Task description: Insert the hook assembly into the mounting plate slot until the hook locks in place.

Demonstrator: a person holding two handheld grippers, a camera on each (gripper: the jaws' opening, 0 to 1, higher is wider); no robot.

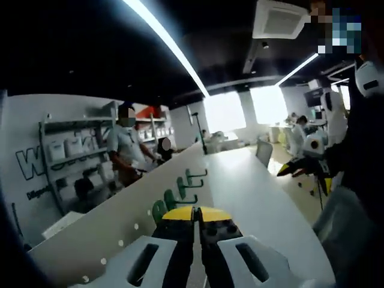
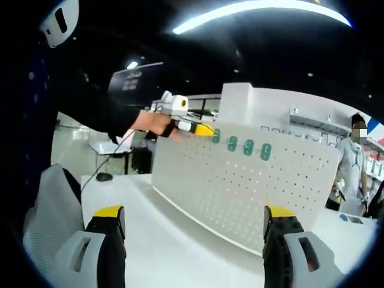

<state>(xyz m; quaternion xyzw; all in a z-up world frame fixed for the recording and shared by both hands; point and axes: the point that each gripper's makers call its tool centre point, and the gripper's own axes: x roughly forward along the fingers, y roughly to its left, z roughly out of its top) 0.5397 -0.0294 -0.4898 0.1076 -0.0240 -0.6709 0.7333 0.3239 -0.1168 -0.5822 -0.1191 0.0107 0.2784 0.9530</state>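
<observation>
Three green hooks [image 2: 248, 147] sit along the pegboard [image 2: 240, 186] top edge | left gripper [image 1: 196, 217] jaws closed together at that edge (held piece hidden) | right gripper [image 2: 195, 225] wide open, empty, above desk [image 2: 174, 252] | risk: misaligned hook jams or drops.

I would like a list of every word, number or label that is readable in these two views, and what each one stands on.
"W": a large outlined letter on the white wall beside the shelves, the rest hidden.
Small dark lettering below it: too blurred to read.
Dark hanging screen behind the person: pale lines of text, too small to read.
Pegboard, green hooks and both claws: no text.
</observation>
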